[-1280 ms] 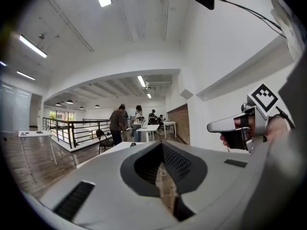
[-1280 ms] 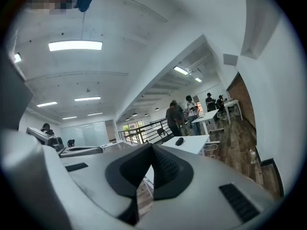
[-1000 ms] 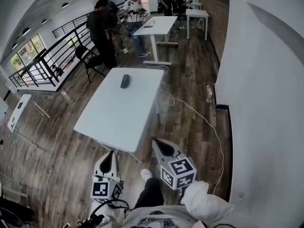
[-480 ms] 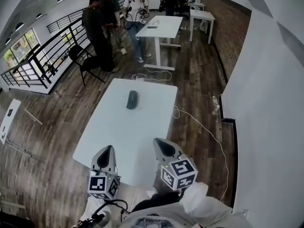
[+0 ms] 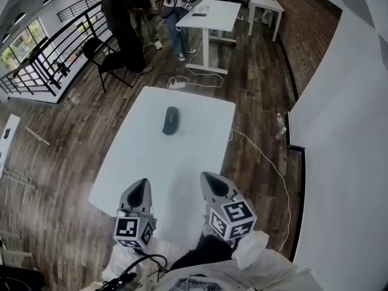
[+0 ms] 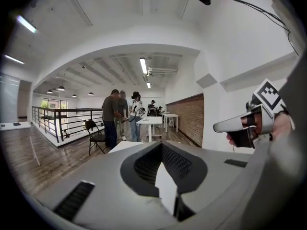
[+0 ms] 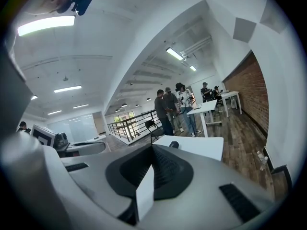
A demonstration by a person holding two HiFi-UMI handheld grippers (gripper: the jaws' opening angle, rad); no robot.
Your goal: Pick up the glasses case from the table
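The person has stepped closer, so the white table [image 5: 182, 156] now fills the centre of the head view. The dark glasses case [image 5: 171, 120] lies untouched toward its far end. At lower centre, the left gripper [image 5: 140, 187] and right gripper [image 5: 209, 180] hover over the near edge, jaws pressed together and empty. The reach is probably next.

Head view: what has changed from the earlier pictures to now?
The person has walked up to the white table: it and the glasses case on it now lie nearer, and the left gripper and right gripper have come from over the floor to over the table's near edge. Nothing was gripped or released. Unchanged: both grippers shut and empty; the case lies untouched.
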